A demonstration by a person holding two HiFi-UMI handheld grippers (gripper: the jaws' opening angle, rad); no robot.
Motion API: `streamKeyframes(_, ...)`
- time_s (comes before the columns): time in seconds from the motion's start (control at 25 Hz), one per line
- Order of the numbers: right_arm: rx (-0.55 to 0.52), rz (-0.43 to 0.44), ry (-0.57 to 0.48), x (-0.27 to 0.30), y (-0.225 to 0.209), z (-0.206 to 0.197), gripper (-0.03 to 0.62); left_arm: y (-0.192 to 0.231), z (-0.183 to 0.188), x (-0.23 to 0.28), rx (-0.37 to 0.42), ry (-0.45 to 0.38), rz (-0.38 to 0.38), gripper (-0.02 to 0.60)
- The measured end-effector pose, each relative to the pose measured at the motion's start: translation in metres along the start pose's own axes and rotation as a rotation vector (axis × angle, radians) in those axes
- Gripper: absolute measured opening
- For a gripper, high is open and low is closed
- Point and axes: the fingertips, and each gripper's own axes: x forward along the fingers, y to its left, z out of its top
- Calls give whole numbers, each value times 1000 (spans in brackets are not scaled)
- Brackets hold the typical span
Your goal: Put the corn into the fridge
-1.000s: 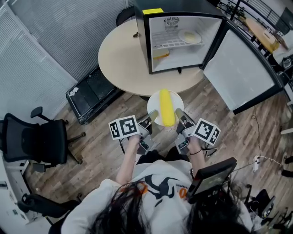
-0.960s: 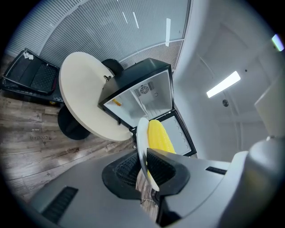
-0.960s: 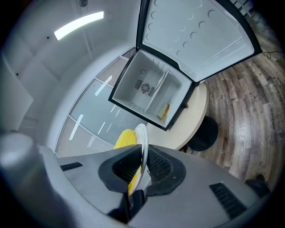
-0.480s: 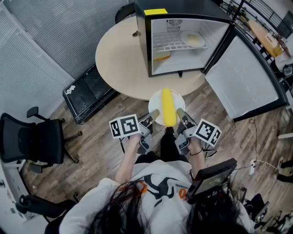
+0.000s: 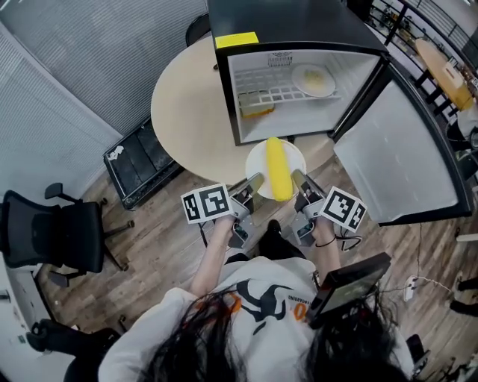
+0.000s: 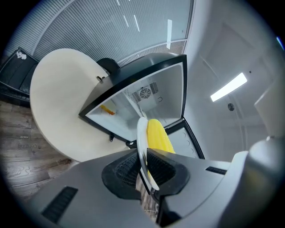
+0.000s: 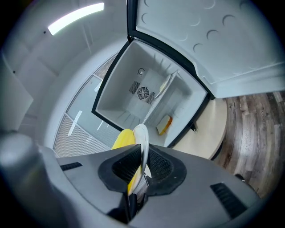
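Corn [image 5: 278, 168] lies on the white plate [image 5: 258, 160], long axis pointing away from me, straight at the open fridge [image 5: 284, 22] just ahead. Left hand-held gripper [image 5: 252, 183] pinches the plate's near-left rim, right hand-held gripper [image 5: 298, 180] the near-right rim, so both are equally near. Cob is smooth and yellow, plate glossy and thin-edged, jaw pads ribbed. Fridge sits on the round bench [image 5: 187, 104].
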Motion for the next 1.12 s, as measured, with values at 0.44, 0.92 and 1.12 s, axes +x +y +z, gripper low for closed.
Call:
streamKeyframes(0.44,-58,45,112,73,-22,77,35,15,59,71,-78,-135,50,38)
streamKeyframes(0.92,-112,112,169,128,-17,123,35,22,112,102,-90,-271,92,38)
streamKeyframes(1.12,-115,120,169,145,-18,132,37,26,127,110,-119,-329,96,34)
